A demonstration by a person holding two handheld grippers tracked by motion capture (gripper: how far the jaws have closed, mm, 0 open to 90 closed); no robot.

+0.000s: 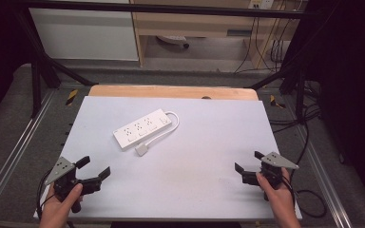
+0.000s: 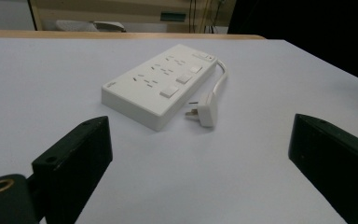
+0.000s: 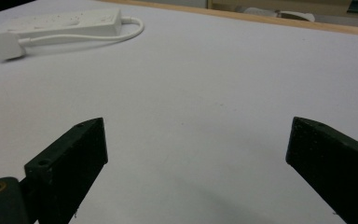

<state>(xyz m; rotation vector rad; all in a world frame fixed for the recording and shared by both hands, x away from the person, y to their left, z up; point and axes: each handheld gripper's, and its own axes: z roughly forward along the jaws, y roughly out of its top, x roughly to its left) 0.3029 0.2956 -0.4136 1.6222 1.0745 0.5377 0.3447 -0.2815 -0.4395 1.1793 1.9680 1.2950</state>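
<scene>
Lying mid-worktop (image 1: pixel 209 190): white power strip (image 1: pixel 141 128), plug (image 1: pixel 141 149) just beside; left tongs (image 1: pixel 94 172) and right tongs (image 1: pixel 248 161) near, gaping, holding nothing.

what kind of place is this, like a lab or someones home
Most likely a lab or workshop bench set up for recording, not a home. A white table stands inside a black metal frame, cables hang by plain shelving behind, and a hand-held tool sits at each near corner, facing a power strip.
</scene>
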